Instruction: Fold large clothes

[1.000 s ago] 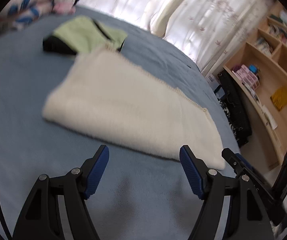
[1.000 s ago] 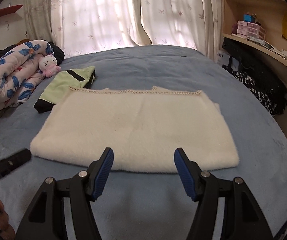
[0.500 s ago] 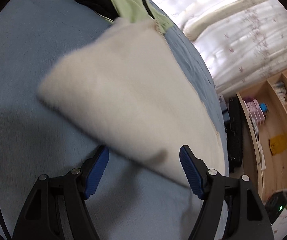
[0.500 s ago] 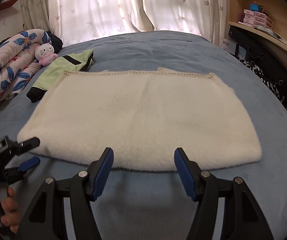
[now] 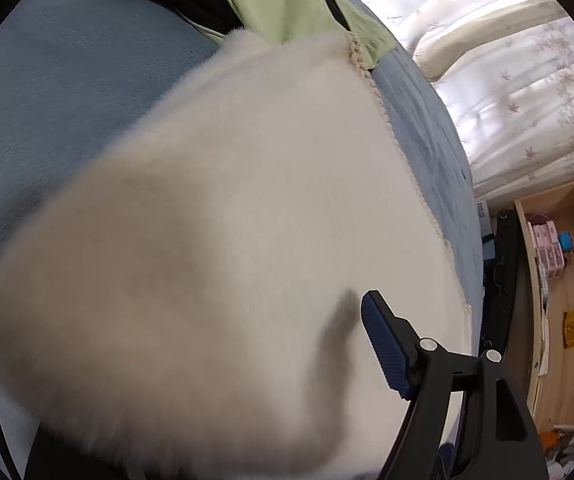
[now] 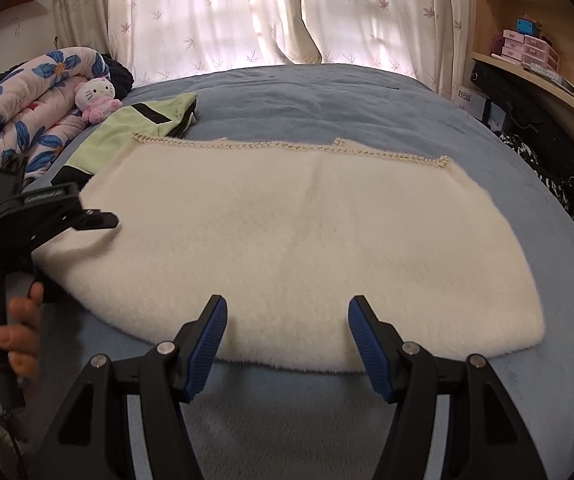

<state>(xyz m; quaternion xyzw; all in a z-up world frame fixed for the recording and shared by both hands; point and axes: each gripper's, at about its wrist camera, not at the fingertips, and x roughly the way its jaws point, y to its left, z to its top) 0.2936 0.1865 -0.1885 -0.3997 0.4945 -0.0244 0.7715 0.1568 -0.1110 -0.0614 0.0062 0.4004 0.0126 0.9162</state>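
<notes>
The right gripper (image 6: 287, 340) hangs over the near edge of the bed (image 6: 367, 112), its blue-padded jaws standing wide with nothing between them; the near hem of the cream fleece garment (image 6: 287, 240) lies just beyond the tips. That garment is spread flat across the middle of the blue bedcover, folded into a broad rectangle, its braided trim running along the far edge.

At the garment's left end, the left gripper (image 6: 87, 218) comes in low from the bed's left side, held by a hand (image 6: 15, 320) wrapped round its handle. Its jaws are opening. From its own camera the fleece (image 5: 247, 240) fills most of the view, blurred; one blue pad (image 5: 385, 344) sits above the cloth, while the other finger is hidden beneath the thick left edge, so that edge lies between the jaws. The pads do not look pressed together on it.

Farther back, toward the far left corner, a light green garment with black bands (image 6: 135, 128) is partly tucked under the fleece. Beyond it lie a rolled flowered quilt (image 6: 27, 100) and a small white plush cat (image 6: 95, 98). Curtains (image 6: 247, 12) and wooden shelves (image 6: 527, 52) stand past the bed.
</notes>
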